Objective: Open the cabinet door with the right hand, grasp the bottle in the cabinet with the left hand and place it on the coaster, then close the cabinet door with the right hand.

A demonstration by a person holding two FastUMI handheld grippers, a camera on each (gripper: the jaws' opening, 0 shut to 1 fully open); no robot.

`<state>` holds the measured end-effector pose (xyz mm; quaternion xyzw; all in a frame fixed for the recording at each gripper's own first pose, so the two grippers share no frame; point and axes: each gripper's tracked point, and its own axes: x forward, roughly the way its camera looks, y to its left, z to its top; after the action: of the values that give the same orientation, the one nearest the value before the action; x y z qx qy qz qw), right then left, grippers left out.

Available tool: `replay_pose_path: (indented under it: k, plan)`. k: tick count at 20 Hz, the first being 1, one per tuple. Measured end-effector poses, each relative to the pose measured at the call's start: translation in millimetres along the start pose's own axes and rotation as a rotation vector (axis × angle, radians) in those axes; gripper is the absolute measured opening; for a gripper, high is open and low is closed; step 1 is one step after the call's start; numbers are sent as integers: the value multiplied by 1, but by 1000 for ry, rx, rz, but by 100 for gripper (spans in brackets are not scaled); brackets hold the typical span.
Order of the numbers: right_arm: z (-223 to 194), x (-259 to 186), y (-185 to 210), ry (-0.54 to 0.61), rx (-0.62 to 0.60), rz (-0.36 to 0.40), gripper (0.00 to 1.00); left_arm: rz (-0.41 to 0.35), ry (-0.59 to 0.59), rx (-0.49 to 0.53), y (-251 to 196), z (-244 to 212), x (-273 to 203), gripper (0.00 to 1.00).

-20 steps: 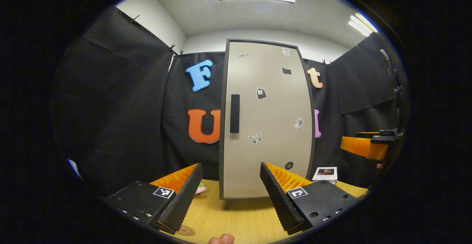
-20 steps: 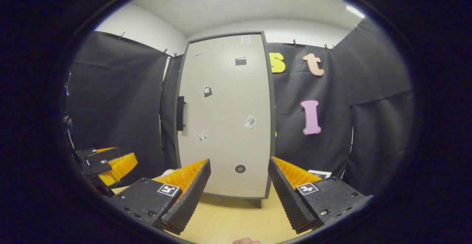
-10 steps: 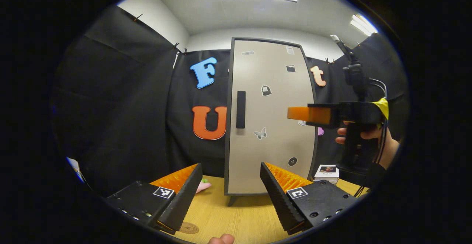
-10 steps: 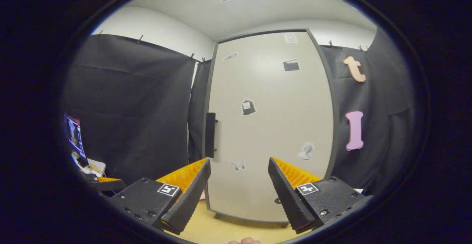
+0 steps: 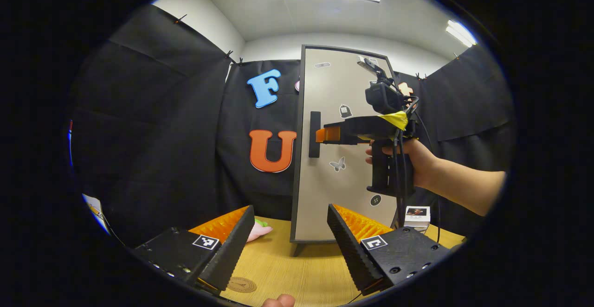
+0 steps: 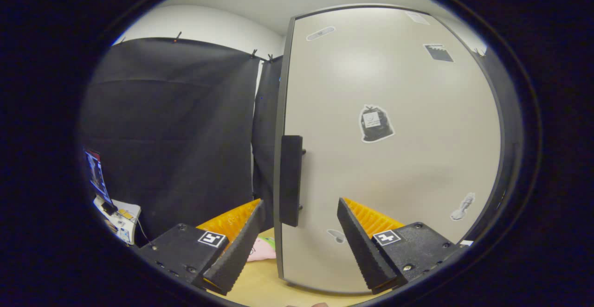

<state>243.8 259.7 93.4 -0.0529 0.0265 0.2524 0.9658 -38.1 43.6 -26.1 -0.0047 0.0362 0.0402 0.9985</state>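
Our right tongs (image 6: 300, 214) gape wide just before the shut cabinet door's (image 6: 394, 158) handle (image 6: 291, 180); our left tongs (image 5: 290, 223) hang wide above the desk (image 5: 297, 274), near the coaster (image 5: 241, 284).

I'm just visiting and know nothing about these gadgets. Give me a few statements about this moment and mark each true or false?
1. The cabinet door is shut. True.
2. The right gripper has its jaws clamped on the door handle. False: the jaws stand open, just short of it.
3. The left gripper is carrying the bottle. False: its jaws are open with nothing between them.
4. A round coaster lies on the wooden table. True.
5. Stickers dot the door. True.
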Motion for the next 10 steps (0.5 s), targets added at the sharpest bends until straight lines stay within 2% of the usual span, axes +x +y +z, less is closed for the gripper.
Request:
replay_pose_path:
  k: [2,6,8,10]
  plan:
    - [1,16,7,5,9,11,100,7,1,3,5,-2,-2,95]
    - [4,34,10,9,-23,-11,91,16,1,-7,10,-3,-1,95]
    - [6,39,11,8,-28,-18,85,26,5,-6,14,-4,-2,95]
    - [8,43,8,-2,-40,-40,73,35,4,-6,18,-4,-3,95]
